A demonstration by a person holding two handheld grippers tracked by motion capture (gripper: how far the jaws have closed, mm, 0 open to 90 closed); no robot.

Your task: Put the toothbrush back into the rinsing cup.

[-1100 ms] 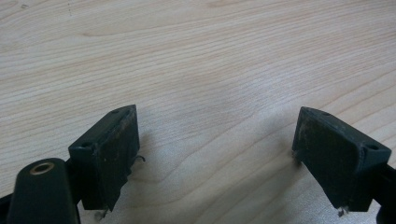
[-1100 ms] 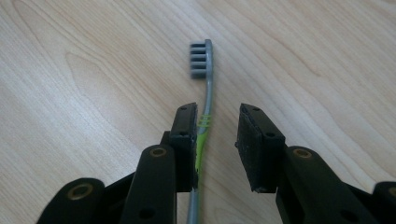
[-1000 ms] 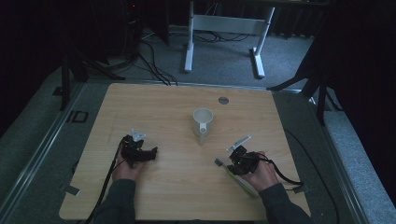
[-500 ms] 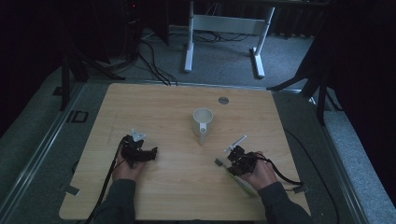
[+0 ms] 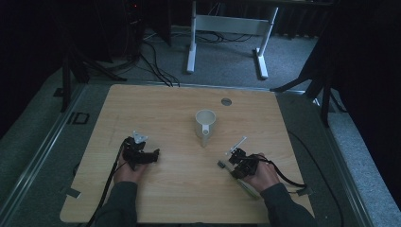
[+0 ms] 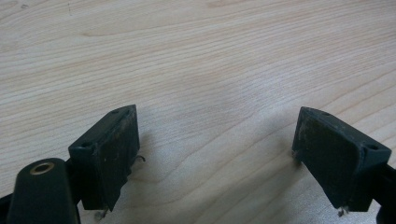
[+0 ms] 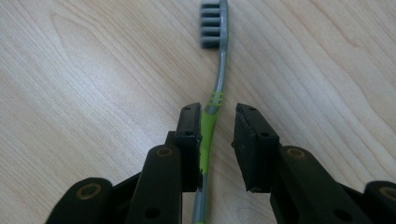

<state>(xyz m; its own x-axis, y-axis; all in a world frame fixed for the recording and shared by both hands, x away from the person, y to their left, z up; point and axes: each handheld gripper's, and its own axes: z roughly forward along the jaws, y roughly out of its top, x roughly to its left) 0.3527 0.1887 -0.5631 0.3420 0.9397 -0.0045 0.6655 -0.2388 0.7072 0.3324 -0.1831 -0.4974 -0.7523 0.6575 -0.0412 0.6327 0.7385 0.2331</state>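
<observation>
Compared with the earlier high view, the right gripper (image 5: pixel 235 160) has rolled: the pale plate on top of it, which showed broad one second ago, now shows as a thin edge-on strip, while the hand itself sits at the same spot near the right front of the table (image 5: pixel 161 106). Its jaws have just been closing, with the toothbrush (image 7: pixel 211 116) between them. In the right gripper view the green-and-grey handle lies flat on the wood and runs up between the two black jaws; the left jaw's pad touches the handle, while a narrow gap remains between the handle and the right jaw's pad, so the handle is bracketed but not clamped. The grey bristle head lies beyond the jaw tips, turned to one side. The left gripper (image 5: pixel 150 156) and the white mug (image 5: pixel 205 124) match their earlier positions. The left gripper rests on the table at the left front, held by the left hand (image 5: pixel 128 169); in the left gripper view its jaws stand wide apart with bare wood between them. Count: two grippers, one per hand; one toothbrush; one mug, upright near the table centre with its handle toward the person; one small dark round disc (image 5: pixel 226 101) in the tabletop near the far edge.
</observation>
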